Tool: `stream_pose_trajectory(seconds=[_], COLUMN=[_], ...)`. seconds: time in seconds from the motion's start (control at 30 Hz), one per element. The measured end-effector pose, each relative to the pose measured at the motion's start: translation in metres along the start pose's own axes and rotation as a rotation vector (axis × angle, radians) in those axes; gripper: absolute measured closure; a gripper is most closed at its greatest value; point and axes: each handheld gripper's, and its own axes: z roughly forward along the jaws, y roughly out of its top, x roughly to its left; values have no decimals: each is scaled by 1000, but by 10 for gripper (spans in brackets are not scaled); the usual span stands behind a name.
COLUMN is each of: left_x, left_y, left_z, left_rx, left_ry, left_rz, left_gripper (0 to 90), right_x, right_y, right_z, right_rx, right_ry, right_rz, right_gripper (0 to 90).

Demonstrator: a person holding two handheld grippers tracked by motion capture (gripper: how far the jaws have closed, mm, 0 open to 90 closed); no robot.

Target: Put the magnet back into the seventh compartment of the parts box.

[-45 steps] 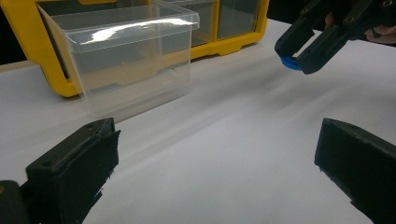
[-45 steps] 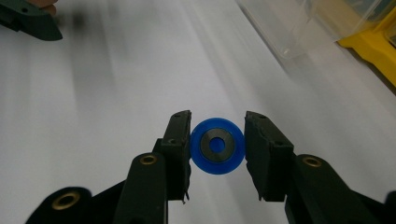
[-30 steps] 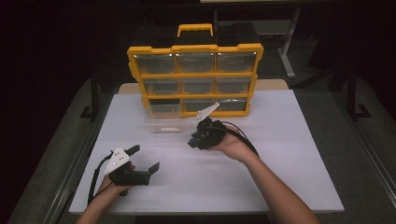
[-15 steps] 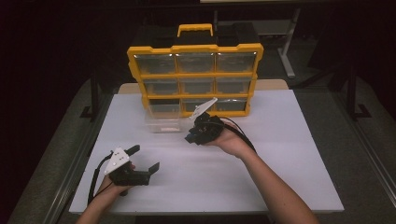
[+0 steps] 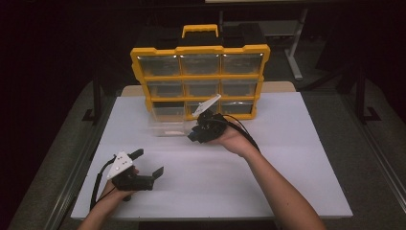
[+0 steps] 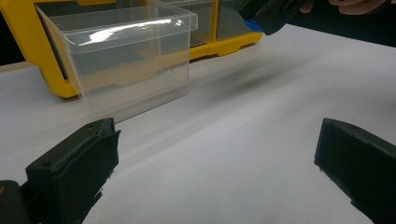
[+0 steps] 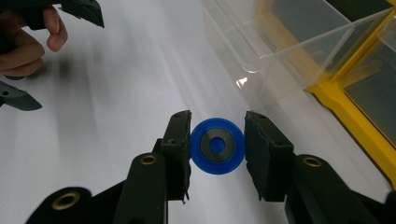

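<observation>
My right gripper is shut on a blue disc with a grey hub, its pads pressing the rim from both sides. It hovers just right of a clear plastic drawer that stands on the white table, pulled out in front of the yellow organiser. In the right gripper view the drawer's open top lies ahead and to the right. My left gripper rests at the front left, jaws wide open with nothing between them. The drawer is ahead of it.
The organiser stands upright at the table's back with three rows of clear drawers and a yellow handle; its bottom-left slot is dark. The table's edges drop off at left and front. White tabletop lies between the two grippers.
My right gripper has shifted slightly left and back toward the clear drawer, still gripping the blue disc. The left gripper has stayed put.
</observation>
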Motion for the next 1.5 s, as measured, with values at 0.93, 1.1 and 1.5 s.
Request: stream_pose_trajectory(seconds=[0.93,1.1,1.5], left_x=[0,0,0], left_y=[0,0,0], left_z=[-1,-1,-1], left_rx=[4,8,5], left_ry=[1,1,0], left_rz=[7,10,10], left_gripper=[0,0,0], right_x=[-7,-8,-16], right_y=[33,39,53], right_z=[2,4,10], right_rx=[-16,-19,-33], right_ry=[-28,-38,-49], right_rz=[-13,-12,1], right_gripper=[610,609,610])
